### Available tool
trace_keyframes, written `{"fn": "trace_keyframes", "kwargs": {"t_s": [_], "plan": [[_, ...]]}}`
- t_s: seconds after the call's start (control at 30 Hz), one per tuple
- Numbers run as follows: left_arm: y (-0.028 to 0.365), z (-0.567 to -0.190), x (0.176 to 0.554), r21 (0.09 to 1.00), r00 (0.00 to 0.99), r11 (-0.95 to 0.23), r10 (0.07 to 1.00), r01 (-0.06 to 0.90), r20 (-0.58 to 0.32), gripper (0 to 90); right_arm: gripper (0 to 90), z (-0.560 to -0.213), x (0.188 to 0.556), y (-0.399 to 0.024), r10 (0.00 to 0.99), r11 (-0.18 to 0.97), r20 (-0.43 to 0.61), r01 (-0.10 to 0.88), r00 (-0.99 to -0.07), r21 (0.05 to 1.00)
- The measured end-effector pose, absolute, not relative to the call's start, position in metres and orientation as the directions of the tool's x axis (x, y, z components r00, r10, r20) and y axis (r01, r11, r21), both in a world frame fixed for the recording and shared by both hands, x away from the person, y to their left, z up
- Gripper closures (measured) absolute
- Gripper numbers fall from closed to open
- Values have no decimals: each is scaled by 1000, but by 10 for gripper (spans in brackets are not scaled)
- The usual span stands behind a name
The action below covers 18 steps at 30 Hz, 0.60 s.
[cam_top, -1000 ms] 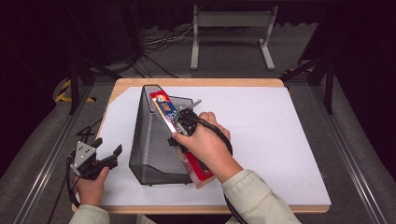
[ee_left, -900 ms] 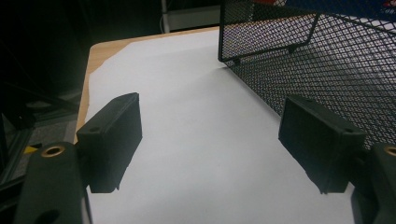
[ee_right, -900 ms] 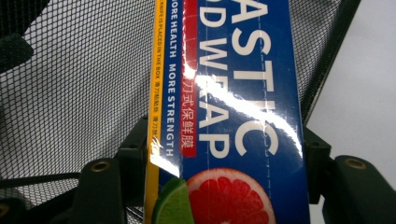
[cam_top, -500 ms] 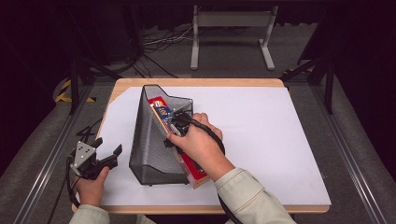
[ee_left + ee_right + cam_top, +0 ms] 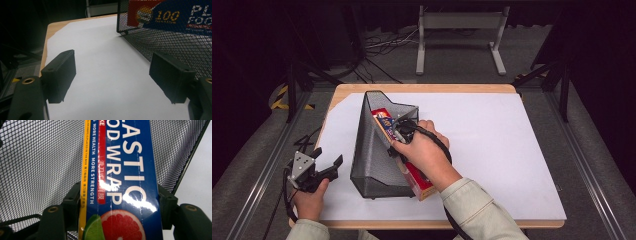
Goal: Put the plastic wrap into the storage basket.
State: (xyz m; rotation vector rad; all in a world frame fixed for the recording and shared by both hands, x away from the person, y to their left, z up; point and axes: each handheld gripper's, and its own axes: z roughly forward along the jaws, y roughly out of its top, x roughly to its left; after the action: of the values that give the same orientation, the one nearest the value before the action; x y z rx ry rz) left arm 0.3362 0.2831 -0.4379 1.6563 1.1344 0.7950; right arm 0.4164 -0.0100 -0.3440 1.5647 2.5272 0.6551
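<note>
White worktop (image 5: 492, 150): right hand-held gripper (image 5: 401, 134) clamps plastic wrap box (image 5: 120, 182), half inside mesh file holder (image 5: 372, 150). Left hand-held gripper (image 5: 112, 80) wide, idle. Next: slide box fully in, release.

White paper sheet (image 5: 492, 150) covering a wooden tabletop (image 5: 422, 88), whose bare edge shows at 12 o'clock. Grey metal stand (image 5: 459, 22) on the floor beyond, also at 12 o'clock. Loose cables (image 5: 377, 47) at 11 o'clock; yellow-black hazard tape (image 5: 279, 97) at 9 o'clock.
</note>
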Motion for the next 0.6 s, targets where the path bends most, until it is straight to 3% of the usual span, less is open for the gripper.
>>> {"fn": "trace_keyframes", "kwargs": {"t_s": [0.27, 0.6], "plan": [[283, -438, 336, 939, 359, -123, 933, 322, -1, 221, 373, -345, 420, -13, 878, 363, 156, 843, -452, 397], [283, -438, 337, 939, 360, -123, 933, 320, -1, 221, 267, -342, 418, -17, 865, 359, 175, 823, -471, 440]]}}
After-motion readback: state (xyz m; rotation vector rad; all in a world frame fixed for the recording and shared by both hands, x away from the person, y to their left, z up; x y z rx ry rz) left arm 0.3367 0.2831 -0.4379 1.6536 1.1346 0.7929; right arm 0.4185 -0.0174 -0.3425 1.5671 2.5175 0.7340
